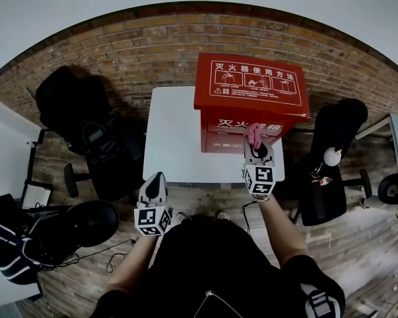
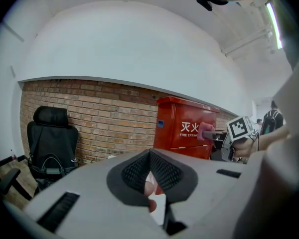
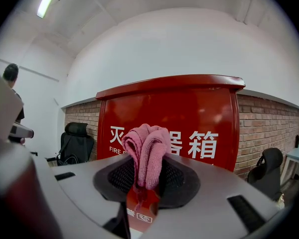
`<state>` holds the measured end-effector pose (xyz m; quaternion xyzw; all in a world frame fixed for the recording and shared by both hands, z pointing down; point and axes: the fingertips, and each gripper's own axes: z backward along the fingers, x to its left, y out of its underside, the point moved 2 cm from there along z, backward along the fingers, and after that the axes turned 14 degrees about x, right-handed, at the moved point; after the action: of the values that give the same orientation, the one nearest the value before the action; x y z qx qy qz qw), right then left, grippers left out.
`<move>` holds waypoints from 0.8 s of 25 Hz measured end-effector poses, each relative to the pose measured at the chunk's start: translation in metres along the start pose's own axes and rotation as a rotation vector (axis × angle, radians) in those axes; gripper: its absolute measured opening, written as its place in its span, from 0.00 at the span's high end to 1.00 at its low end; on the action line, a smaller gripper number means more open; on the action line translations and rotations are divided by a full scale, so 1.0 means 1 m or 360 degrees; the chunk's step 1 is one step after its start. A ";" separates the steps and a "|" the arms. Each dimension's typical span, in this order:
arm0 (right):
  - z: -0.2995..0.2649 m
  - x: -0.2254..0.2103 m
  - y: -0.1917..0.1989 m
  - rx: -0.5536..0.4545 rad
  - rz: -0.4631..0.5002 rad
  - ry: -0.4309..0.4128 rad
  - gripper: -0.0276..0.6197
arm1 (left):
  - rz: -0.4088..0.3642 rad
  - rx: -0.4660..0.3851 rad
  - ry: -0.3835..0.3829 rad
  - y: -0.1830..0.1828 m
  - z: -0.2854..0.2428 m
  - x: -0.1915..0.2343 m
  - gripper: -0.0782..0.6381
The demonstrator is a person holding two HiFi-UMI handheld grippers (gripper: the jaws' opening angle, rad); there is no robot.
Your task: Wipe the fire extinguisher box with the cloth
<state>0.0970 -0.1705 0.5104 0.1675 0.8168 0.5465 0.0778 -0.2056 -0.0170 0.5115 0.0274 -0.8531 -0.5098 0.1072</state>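
Chairs (image 1: 86, 124) on both sides, black office ones, one to the left of the white table (image 1: 176, 138) and one to the right. There's a brick wall (image 1: 152, 52) behind everything and a dark bag (image 1: 13, 244) with white stripes on the floor at far left.

The left gripper (image 1: 157, 177) hangs at the table's near edge, well apart from the box. Its jaws are together with nothing in them.

The right gripper (image 1: 255, 146) is clamped on a pink cloth (image 3: 147, 151), bunched up and sticking out past the pads. It's held right up at the front of the box (image 1: 252, 88), low on that face. Can't tell if it's actually touching.

The box sits on the far right part of the table, back toward the wall. It's glossy red with a lid that overhangs the body. There's white Chinese lettering and little pictograms on the lid, and big white characters across the front with some English under them starting "FIRE".
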 end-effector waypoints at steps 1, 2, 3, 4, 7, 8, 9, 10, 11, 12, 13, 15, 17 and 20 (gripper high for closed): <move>0.000 0.001 0.000 0.0003 0.0000 0.0003 0.79 | 0.0000 0.0002 0.0003 0.000 0.000 0.002 0.87; 0.000 0.002 0.000 0.0004 -0.0002 0.0005 0.79 | -0.0001 0.0004 0.0006 0.000 0.000 0.003 0.87; 0.000 0.002 -0.001 0.0005 -0.0004 0.0006 0.79 | -0.0002 0.0006 0.0009 0.000 -0.001 0.004 0.87; -0.001 0.003 -0.001 0.0006 -0.0007 0.0006 0.79 | -0.0002 0.0008 0.0013 0.000 -0.001 0.005 0.87; -0.001 0.006 -0.002 0.0011 -0.0013 0.0002 0.79 | 0.0000 0.0011 0.0029 0.000 -0.003 0.007 0.87; -0.002 0.007 -0.002 0.0012 -0.0018 -0.0002 0.79 | -0.0002 0.0011 0.0035 -0.001 -0.004 0.008 0.87; -0.002 0.008 -0.002 0.0012 -0.0025 -0.0006 0.79 | -0.0003 0.0012 0.0041 -0.001 -0.004 0.008 0.87; -0.002 0.009 -0.002 0.0012 -0.0032 -0.0010 0.79 | -0.0003 0.0012 0.0046 -0.001 -0.005 0.009 0.87; -0.003 0.010 -0.003 0.0012 -0.0038 -0.0014 0.79 | -0.0002 0.0012 0.0051 -0.001 -0.005 0.010 0.87; -0.003 0.012 -0.003 0.0013 -0.0039 -0.0017 0.79 | -0.0001 0.0012 0.0055 0.000 -0.005 0.011 0.87; -0.004 0.014 -0.003 0.0015 -0.0037 -0.0018 0.79 | 0.0000 0.0012 0.0059 0.000 -0.005 0.013 0.87; -0.005 0.018 -0.005 0.0018 -0.0029 -0.0021 0.79 | 0.0002 0.0010 0.0066 0.001 -0.005 0.017 0.87; -0.006 0.024 -0.007 0.0019 -0.0014 -0.0029 0.79 | 0.0003 0.0012 0.0073 0.001 -0.005 0.021 0.87; -0.009 0.035 -0.011 0.0016 0.0023 -0.0045 0.78 | 0.0009 0.0012 0.0081 0.003 -0.004 0.028 0.87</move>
<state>0.0597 -0.1695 0.5057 0.1816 0.8171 0.5406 0.0845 -0.2322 -0.0230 0.5203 0.0385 -0.8522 -0.5053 0.1303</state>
